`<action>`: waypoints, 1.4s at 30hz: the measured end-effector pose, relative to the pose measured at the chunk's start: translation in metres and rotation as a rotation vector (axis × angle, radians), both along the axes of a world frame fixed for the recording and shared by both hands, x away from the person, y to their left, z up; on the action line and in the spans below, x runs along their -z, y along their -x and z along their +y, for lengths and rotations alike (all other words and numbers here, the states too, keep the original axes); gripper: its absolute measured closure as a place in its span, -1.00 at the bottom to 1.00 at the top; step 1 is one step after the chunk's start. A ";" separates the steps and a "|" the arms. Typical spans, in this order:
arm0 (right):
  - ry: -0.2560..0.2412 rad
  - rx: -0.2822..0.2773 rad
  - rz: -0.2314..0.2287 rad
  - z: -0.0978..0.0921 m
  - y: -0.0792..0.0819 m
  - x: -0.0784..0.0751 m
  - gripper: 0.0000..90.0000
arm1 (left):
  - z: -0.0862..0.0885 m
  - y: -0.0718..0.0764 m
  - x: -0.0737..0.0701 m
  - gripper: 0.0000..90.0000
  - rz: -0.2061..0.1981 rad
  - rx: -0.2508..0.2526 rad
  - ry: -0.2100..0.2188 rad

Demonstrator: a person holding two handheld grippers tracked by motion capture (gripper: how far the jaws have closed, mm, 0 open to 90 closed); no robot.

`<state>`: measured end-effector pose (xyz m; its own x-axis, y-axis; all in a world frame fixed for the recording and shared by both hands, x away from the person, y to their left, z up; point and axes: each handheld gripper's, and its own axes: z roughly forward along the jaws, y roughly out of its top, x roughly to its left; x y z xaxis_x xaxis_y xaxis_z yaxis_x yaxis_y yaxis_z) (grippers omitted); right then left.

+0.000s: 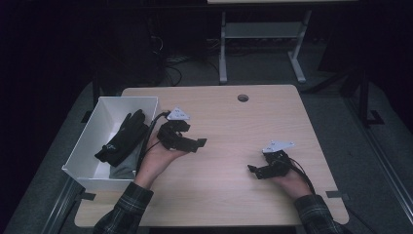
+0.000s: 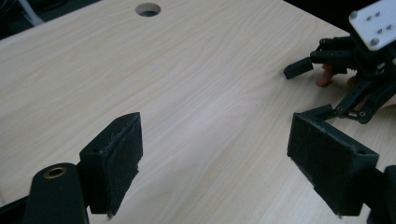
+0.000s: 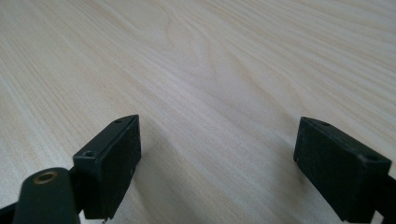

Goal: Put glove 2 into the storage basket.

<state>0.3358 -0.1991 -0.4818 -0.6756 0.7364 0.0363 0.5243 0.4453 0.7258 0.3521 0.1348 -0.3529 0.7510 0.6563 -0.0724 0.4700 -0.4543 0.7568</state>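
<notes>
My left gripper [image 1: 195, 142] is held just right of a white bin [image 1: 91, 138], above the wooden table [image 1: 229, 122]. In the left gripper view it [image 2: 217, 161] stands open, its black pads wide apart with only bare wood between them. My right gripper [image 1: 254, 169] rests low near the table's right front, pointing left. In the right gripper view it [image 3: 217, 163] is open too, holding nothing. The left gripper view also catches the right gripper [image 2: 348, 74] at its upper right. Inside the bin lies a black glove [image 1: 122, 138] on top of a grey cloth [image 1: 124, 169].
A round cable hole [image 1: 243, 98] sits near the table's far edge, seen also as the hole [image 2: 147, 9] in the left gripper view. Beyond the table stand a desk's white legs [image 1: 223, 48] and cables on a dark floor. The bin overhangs the table's left edge.
</notes>
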 end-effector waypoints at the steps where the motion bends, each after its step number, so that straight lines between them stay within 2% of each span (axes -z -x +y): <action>1: 0.000 0.000 0.000 0.000 0.000 0.000 -0.67 | -0.003 0.001 0.004 -0.61 0.002 0.002 -0.003; 13: 0.000 -0.001 -0.001 0.000 0.000 0.000 -0.67 | -0.028 0.013 0.052 -0.64 0.017 0.082 -0.054; 25: 0.000 -0.002 0.000 0.000 0.000 0.000 -0.67 | -0.038 0.019 0.091 -0.65 0.017 0.123 -0.110; 29: 0.001 -0.002 0.000 0.000 0.000 0.000 -0.67 | -0.043 0.021 0.102 -0.65 -0.007 0.149 -0.127; 34: 0.000 -0.003 -0.001 0.000 0.000 0.000 -0.67 | -0.044 0.021 0.110 -0.68 -0.026 0.152 -0.130; 38: 0.000 -0.003 -0.002 0.000 0.000 0.000 -0.67 | -0.045 0.023 0.117 -0.70 -0.023 0.156 -0.137; 39: 0.000 -0.003 -0.002 0.000 0.000 0.000 -0.67 | -0.045 0.023 0.118 -0.70 -0.022 0.155 -0.153; 42: 0.000 -0.003 -0.002 0.000 0.000 0.000 -0.67 | -0.044 0.022 0.121 -0.72 -0.007 0.155 -0.135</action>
